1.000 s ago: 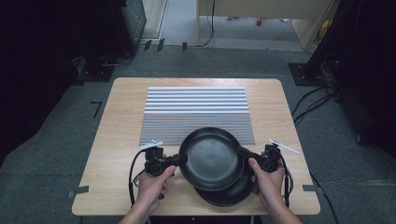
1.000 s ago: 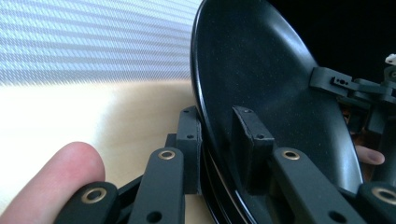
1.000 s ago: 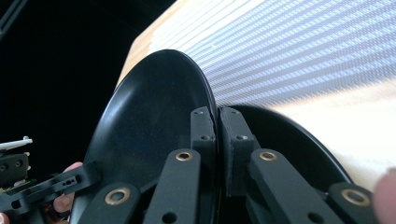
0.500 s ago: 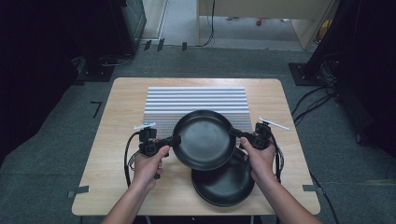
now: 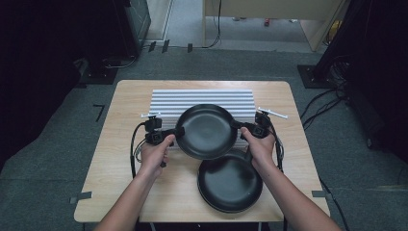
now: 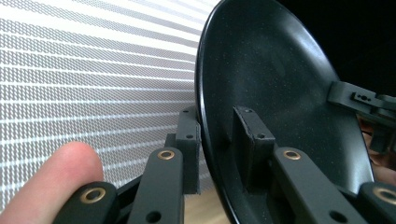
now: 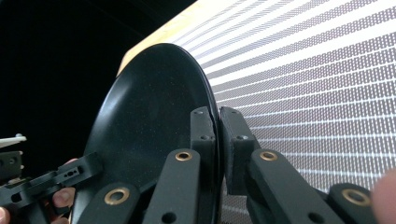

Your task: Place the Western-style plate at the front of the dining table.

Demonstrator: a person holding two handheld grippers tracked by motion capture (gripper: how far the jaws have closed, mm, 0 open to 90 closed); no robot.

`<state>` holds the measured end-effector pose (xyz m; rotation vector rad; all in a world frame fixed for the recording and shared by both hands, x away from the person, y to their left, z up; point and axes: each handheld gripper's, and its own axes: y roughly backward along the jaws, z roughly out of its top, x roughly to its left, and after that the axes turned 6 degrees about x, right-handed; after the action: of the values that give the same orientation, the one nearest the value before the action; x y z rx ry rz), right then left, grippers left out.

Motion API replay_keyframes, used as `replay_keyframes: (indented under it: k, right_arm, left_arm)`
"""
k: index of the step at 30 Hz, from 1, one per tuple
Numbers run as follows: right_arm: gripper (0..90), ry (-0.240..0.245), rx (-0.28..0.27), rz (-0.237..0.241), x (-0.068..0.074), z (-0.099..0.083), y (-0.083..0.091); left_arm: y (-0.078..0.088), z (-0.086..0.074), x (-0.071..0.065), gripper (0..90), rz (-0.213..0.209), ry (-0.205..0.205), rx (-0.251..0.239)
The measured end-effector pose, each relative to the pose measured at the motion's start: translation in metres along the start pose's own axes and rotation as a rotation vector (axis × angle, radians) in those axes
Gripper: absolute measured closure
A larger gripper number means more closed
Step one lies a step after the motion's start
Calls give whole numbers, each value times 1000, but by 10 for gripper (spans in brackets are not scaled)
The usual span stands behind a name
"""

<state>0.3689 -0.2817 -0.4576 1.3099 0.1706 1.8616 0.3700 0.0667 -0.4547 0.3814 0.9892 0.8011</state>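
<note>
Black plate (image 5: 206, 131), level above striped mat (image 5: 163, 101)

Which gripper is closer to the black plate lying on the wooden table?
Right. The right gripper sits just above the lying black plate's far rim; the left gripper is farther off, to its left.

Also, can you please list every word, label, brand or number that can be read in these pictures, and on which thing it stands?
None: no readable text stands on anything.
Held black plate: plain, no mark.
Second black plate on the table: plain.
Striped mat: lines only, no letters.
Left claw and right claw: screws and holes, no label.
</note>
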Motion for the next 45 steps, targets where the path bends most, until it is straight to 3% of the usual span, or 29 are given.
replay_keyframes:
  k: [9, 14, 20, 31, 38, 45]
  right_arm:
    - [848, -75, 5, 11, -10, 19, -23]
    - [847, -69, 2, -8, -10, 27, -31]
    - [847, -85, 10, -26, -19, 39, -50]
    - [842, -159, 25, -61, -42, 48, -76]
    - [840, -145, 7, -83, -42, 52, -86]
    - [831, -136, 25, -93, -46, 49, -96]
  left_arm:
    - [-17, 30, 6, 732, 61, 16, -15]
    - [-25, 39, 12, 724, 72, 36, -4]
    - [-44, 51, 24, 722, 98, 71, 11]
    - [-74, 60, 36, 714, 142, 99, 17]
    - [-81, 66, 42, 709, 161, 124, 11]
    - [-85, 64, 48, 705, 191, 135, 29]
